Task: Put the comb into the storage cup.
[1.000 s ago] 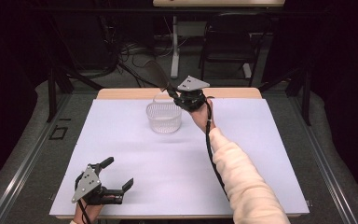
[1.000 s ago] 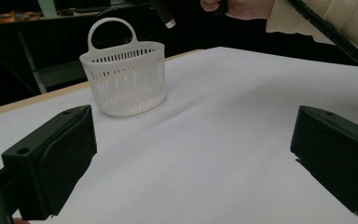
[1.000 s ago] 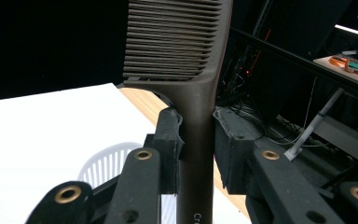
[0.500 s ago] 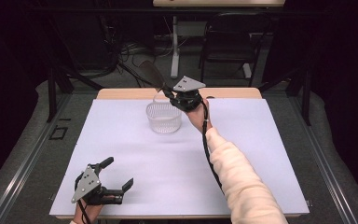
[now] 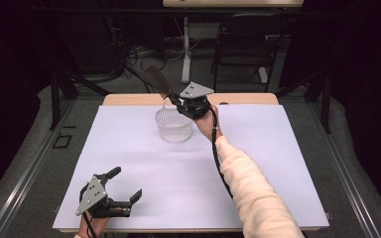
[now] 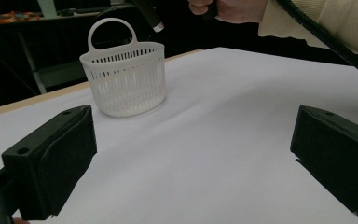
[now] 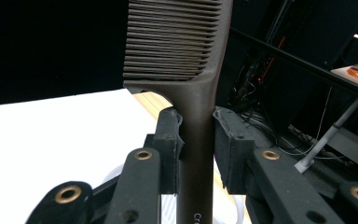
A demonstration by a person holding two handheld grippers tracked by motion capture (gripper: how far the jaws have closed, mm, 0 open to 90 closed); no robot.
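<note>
Two tongs: right tongs (image 7: 196, 140) clenched on the comb (image 7: 186, 70) should lower it straight into the basket (image 5: 174, 125) at 12 o'clock; left tongs (image 5: 124, 187) idle, released.

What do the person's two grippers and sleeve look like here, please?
Both the left gripper and the right gripper are black, two-jawed, and topped by a grey three-cornered plate with small holes. A black cable trails from the right one along a cream ribbed sleeve.

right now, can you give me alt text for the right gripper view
A dark brown comb stands upright, its handle clamped by the right gripper, teeth pointing left. Behind lie the white table and a dark room with cables.
</note>
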